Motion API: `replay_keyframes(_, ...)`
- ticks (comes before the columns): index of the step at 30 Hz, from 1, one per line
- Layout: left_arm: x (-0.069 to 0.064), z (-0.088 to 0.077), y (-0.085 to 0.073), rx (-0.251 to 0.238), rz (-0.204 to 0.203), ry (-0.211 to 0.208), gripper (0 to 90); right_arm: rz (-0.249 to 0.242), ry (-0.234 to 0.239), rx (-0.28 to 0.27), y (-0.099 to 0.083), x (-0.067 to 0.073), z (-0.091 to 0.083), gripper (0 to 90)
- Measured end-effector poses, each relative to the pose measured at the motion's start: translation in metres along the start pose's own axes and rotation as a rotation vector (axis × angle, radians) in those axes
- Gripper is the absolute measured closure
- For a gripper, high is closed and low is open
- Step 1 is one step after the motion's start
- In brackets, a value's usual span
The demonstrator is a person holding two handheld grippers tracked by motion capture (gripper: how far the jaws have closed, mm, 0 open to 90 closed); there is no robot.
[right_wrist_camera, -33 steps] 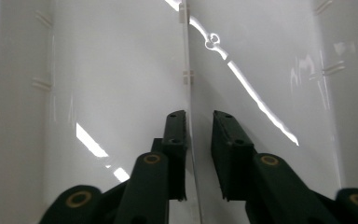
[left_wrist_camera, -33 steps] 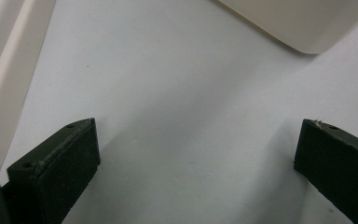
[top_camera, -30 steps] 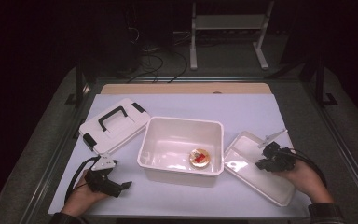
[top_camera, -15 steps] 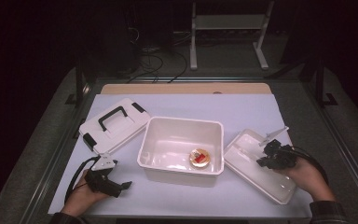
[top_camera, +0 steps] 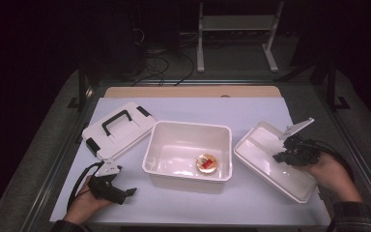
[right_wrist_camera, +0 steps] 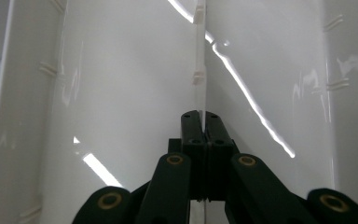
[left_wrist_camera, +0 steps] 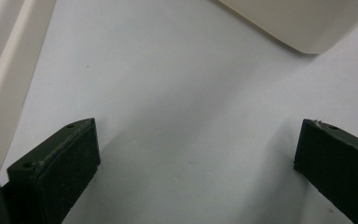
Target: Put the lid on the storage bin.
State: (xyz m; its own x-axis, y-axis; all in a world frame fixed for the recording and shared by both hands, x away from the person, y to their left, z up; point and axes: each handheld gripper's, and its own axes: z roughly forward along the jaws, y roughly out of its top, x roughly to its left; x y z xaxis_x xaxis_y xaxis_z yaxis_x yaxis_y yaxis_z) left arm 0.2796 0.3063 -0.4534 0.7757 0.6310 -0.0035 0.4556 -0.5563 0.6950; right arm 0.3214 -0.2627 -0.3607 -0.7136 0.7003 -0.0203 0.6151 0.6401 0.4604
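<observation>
Lifted since the earlier frame, the white tray (top_camera: 270,162) at the right of the high view now tilts, its near edge raised by the right gripper (top_camera: 281,155), whose jaws pinch its central rib (right_wrist_camera: 199,70). At lower left, the left gripper (top_camera: 130,192) rests with jaws wide apart over the white sheet (left_wrist_camera: 177,102).

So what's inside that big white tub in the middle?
One small round thing, orange and red, lies on the floor of the tub. The near wall hides a strip of the floor behind it.
</observation>
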Motion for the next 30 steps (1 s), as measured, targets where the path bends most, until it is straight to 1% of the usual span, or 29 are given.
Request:
replay_keyframes(2, 0.000, 0.000, 0.000, 0.001, -0.001, 0.000, 0.0, -0.004, -0.004, -0.004, 0.003, -0.001, -0.007, 88.6)
replay_keyframes(3, 0.000, 0.000, 0.000, 0.000, 0.000, 0.000, 0.0, -0.008, -0.003, -0.015, 0.006, -0.001, -0.014, 88.6)
replay_keyframes(4, 0.000, 0.000, 0.000, 0.000, 0.000, 0.000, 0.0, -0.008, -0.003, -0.015, 0.006, -0.001, -0.014, 88.6)
replay_keyframes(8, 0.000, 0.000, 0.000, 0.000, 0.000, 0.000, 0.0, -0.026, -0.001, -0.025, 0.015, 0.000, -0.026, 88.6)
replay_keyframes(9, 0.000, 0.000, 0.000, 0.000, 0.000, 0.000, 0.0, -0.035, -0.001, -0.037, 0.019, 0.001, -0.032, 88.7)
replay_keyframes(10, 0.000, 0.000, 0.000, 0.000, 0.000, 0.000, 0.0, -0.035, -0.001, -0.037, 0.019, 0.001, -0.032, 88.7)
replay_keyframes(13, 0.000, 0.000, 0.000, 0.001, 0.000, 0.000, 0.0, -0.044, 0.011, -0.057, 0.027, 0.003, -0.042, 88.6)
replay_keyframes(14, 0.000, 0.000, 0.000, 0.001, 0.000, 0.000, 0.0, -0.044, 0.011, -0.057, 0.027, 0.003, -0.042, 88.6)
replay_keyframes(15, 0.000, 0.000, 0.000, 0.000, -0.001, 0.000, 0.0, -0.058, 0.010, -0.064, 0.031, 0.004, -0.045, 88.7)
replay_keyframes(17, 0.000, 0.000, 0.000, 0.000, -0.001, 0.000, 0.0, -0.059, 0.013, -0.064, 0.033, 0.005, -0.046, 88.7)
replay_keyframes(20, 0.000, 0.000, 0.000, 0.001, 0.000, 0.000, 0.0, -0.093, 0.022, -0.069, 0.044, 0.011, -0.048, 88.7)
replay_keyframes(22, 0.000, 0.000, 0.000, 0.002, 0.000, 0.000, 0.0, -0.099, 0.026, -0.072, 0.046, 0.012, -0.047, 88.6)
replay_keyframes(24, 0.000, 0.000, 0.000, 0.001, 0.000, 0.000, 0.0, -0.112, 0.038, -0.077, 0.054, 0.017, -0.046, 88.7)
replay_keyframes(25, 0.000, 0.000, 0.000, 0.001, 0.000, 0.000, 0.0, -0.112, 0.038, -0.077, 0.054, 0.017, -0.046, 88.7)
replay_keyframes(29, 0.000, 0.000, 0.000, 0.002, 0.000, -0.001, 0.0, -0.148, 0.059, -0.083, 0.069, 0.025, -0.041, 88.7)
replay_keyframes(30, 0.000, 0.000, 0.000, 0.002, 0.000, 0.000, 0.0, -0.148, 0.059, -0.083, 0.069, 0.025, -0.041, 88.7)
